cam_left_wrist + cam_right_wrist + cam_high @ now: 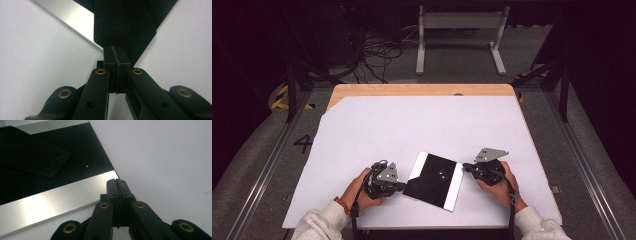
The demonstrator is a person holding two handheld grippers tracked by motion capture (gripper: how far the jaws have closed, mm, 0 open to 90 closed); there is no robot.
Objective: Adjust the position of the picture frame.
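1. Black panel (pixel 434 180) with a silver strip (pixel 50 205) along two opposite edges: lies flat and skewed on the white sheet (pixel 412 125) that covers the table (pixel 412 90).
2. Left gripper (pixel 401 186): sits at the panel's near-left corner, held in the person's left hand (pixel 359 192). In the left gripper view, jaws pressed together with the tips right at a point of the dark surface. Hard to tell whether a thin edge is pinched between them or merely touched.
3. Right gripper (pixel 466 167): sits at the panel's far-right corner, in the right hand (pixel 497 187). In the right gripper view, jaws together too, tips over the end of the strip, clamped on nothing that can be made out.
4. On top of the panel, toward its middle: a small black plate (pixel 32 157) with two holes, lying loose or fixed, not clear which.
5. Judged as early work: both tools brought in to opposite corners of the panel, nothing lifted, turned or slid as far as can be seen.
6. Left to do, most likely: get a real hold or a firm push at both corners, then move or square up the panel. With both pairs of jaws together, nudging looks more likely than gripping.
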